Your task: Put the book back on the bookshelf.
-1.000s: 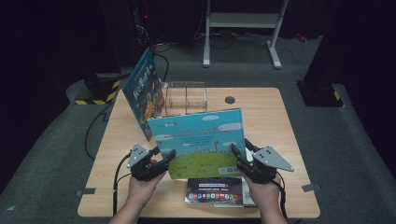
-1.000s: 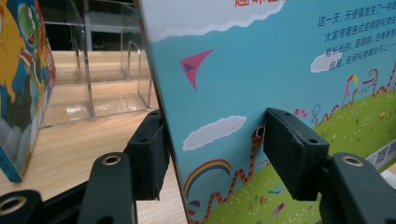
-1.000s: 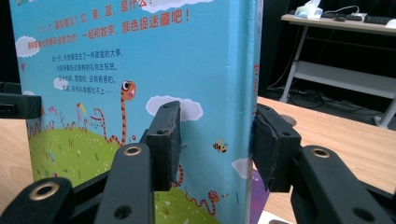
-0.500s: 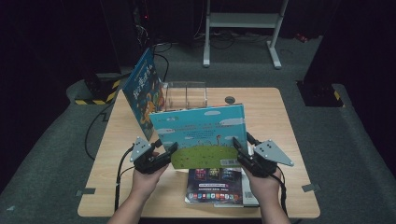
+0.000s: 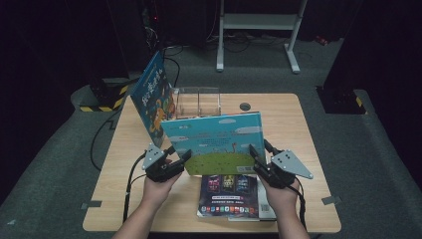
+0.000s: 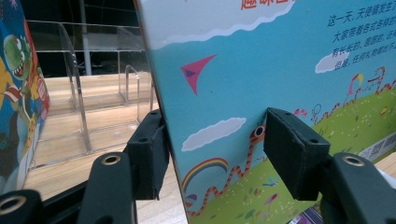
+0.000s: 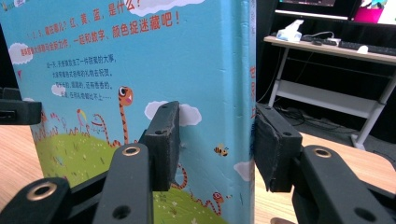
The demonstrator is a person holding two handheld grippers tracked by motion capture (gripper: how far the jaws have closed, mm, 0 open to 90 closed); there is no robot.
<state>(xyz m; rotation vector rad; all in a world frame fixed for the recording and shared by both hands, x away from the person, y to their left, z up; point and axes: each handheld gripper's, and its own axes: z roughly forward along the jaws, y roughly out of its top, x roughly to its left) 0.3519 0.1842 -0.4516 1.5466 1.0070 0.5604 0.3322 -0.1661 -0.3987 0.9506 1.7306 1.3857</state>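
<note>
book (image 5: 215, 142): blue picture cover, green hill, upright
left gripper (image 5: 175, 160): clamped on its left edge
right gripper (image 5: 261, 158): clamped on its spine

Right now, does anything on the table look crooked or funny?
Yes. The tall blue picture book with the orange dinosaur leans askew against the left side of the clear plastic book rack instead of standing in a slot. The rack's slots look bare. The dark-covered book lies flat, jutting slightly past the wooden table's front edge.
</note>
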